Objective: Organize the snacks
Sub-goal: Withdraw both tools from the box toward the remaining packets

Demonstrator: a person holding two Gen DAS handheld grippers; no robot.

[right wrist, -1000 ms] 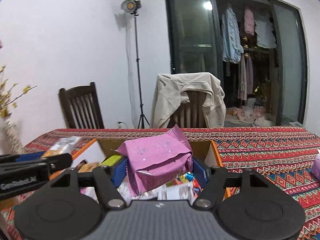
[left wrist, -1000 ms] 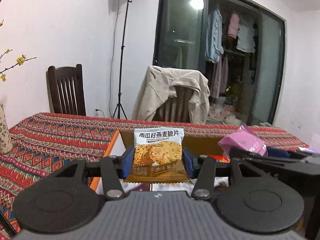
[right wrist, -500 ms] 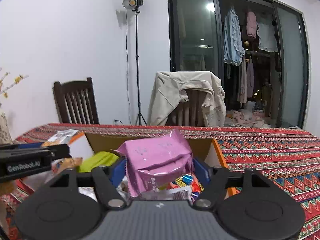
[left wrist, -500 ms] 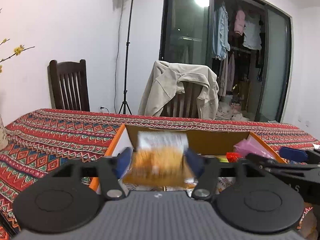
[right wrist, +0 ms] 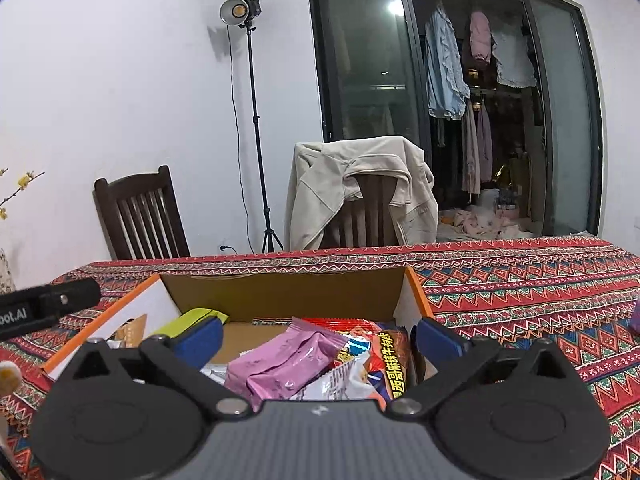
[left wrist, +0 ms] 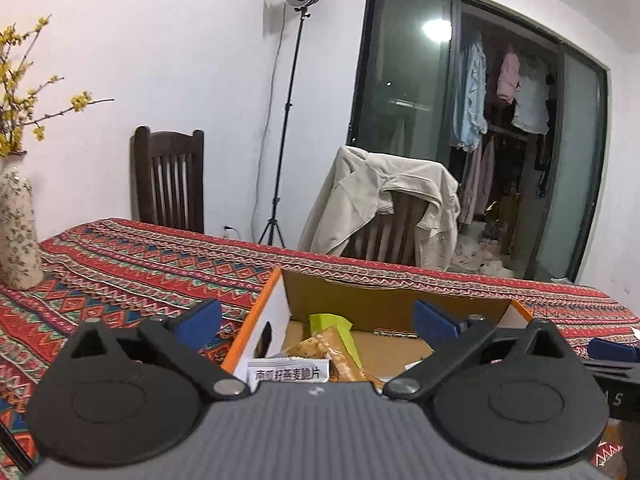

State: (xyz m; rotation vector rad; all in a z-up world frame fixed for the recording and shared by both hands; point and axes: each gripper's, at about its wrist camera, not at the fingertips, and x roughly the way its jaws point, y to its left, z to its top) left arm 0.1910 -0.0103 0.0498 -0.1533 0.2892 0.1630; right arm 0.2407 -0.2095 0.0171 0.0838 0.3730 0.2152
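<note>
An orange-rimmed cardboard box [left wrist: 276,280] [right wrist: 416,284] stands on the patterned tablecloth and holds several snack packs. My left gripper [left wrist: 318,322] hovers over its left half, jaws opening wide, nothing between the blue pads. The oat-crisp packet [left wrist: 288,372] lies in the box just below, beside a green pack [left wrist: 332,324]. My right gripper [right wrist: 318,338] hangs over the box's right half, jaws opening too. The pink packet [right wrist: 280,364] rests loose on a red snack bag [right wrist: 388,356] between the spread pads, untouched.
A flowered vase [left wrist: 16,232] with yellow twigs stands at the table's left. Two wooden chairs [right wrist: 140,216] sit behind the table, one draped with a beige jacket [right wrist: 360,184]. A light stand [right wrist: 256,120] is by the wall. The left gripper's side [right wrist: 44,306] shows left of the box.
Both grippers opened and sank a little. The oat-crisp packet dropped from the left jaws into the box; the pink packet fell from the right jaws onto the snacks.
</note>
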